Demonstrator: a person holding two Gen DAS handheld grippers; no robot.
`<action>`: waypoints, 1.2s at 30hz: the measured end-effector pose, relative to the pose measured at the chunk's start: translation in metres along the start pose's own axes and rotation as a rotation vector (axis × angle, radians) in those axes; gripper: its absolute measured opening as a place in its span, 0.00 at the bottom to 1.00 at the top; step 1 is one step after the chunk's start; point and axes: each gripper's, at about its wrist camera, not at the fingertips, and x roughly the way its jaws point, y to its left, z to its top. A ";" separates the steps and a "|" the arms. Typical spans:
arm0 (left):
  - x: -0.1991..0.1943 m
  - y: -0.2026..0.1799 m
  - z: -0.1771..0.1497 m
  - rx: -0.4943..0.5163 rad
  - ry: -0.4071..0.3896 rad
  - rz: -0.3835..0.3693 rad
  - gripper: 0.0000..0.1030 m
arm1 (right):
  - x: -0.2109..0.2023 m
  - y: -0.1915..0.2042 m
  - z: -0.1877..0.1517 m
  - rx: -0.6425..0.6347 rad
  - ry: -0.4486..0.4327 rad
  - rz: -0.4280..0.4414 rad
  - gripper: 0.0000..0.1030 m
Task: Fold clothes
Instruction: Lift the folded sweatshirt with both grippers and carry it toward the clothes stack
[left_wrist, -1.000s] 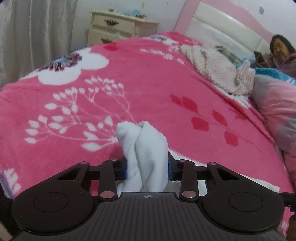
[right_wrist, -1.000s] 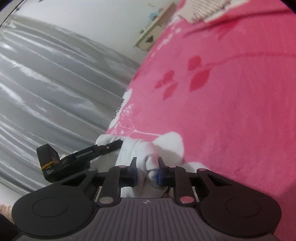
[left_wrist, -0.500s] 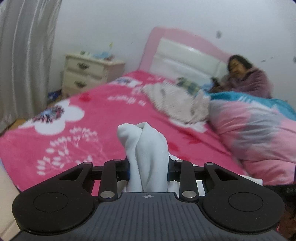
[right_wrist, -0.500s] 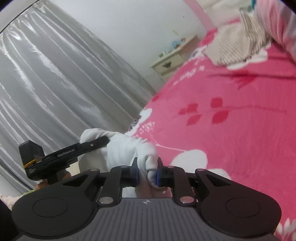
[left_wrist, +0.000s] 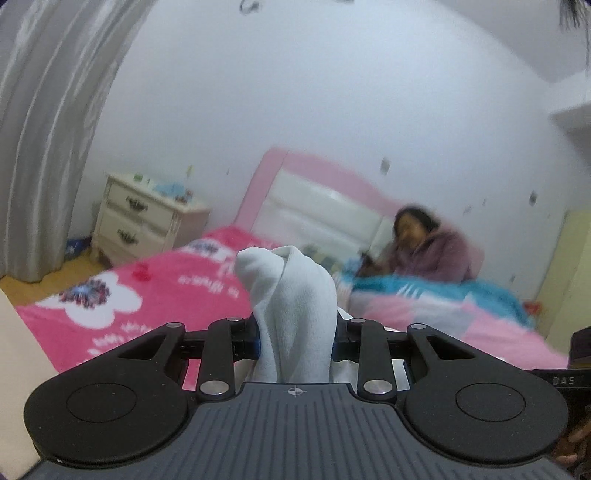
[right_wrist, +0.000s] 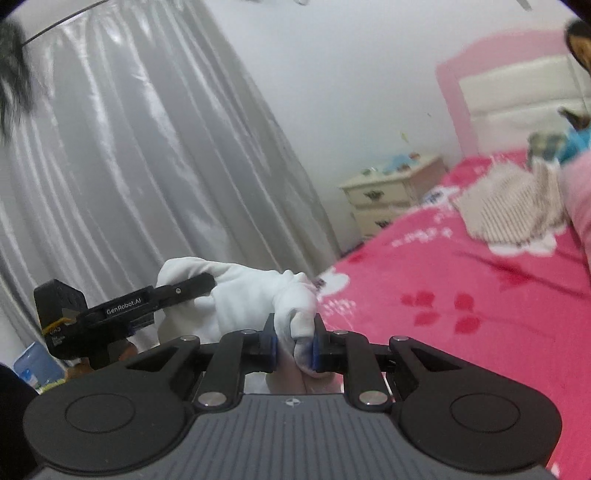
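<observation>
Both hand-held grippers, left (left_wrist: 295, 338) and right (right_wrist: 293, 345), have risen off the pink bed (right_wrist: 461, 295), each pinching the white garment (right_wrist: 255, 295); judged best: spread it taut before laying it flat

The bed (right_wrist: 461, 295) stretches ahead of my right claw (right_wrist: 293, 341) and off to its right, spread with a pink blanket (left_wrist: 166, 295) printed with white flowers and red leaves. Far beyond that claw, to the right, a beige knitted garment (right_wrist: 517, 210) lies crumpled on the blanket — a pink quilt (left_wrist: 461, 314) with blue patches is heaped ahead-right of my left claw (left_wrist: 295, 339). A person in a purple top (left_wrist: 436, 254) rests at the pink headboard (left_wrist: 317, 192).
</observation>
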 end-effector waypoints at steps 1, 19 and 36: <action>-0.008 -0.001 0.004 -0.012 -0.026 -0.012 0.28 | -0.003 0.009 0.008 -0.013 -0.003 0.007 0.18; -0.164 0.007 0.063 -0.122 -0.354 0.093 0.28 | 0.100 0.157 0.133 -0.253 0.134 0.303 0.17; -0.149 0.170 0.035 -0.333 -0.270 0.531 0.28 | 0.421 0.187 0.036 -0.155 0.430 0.439 0.17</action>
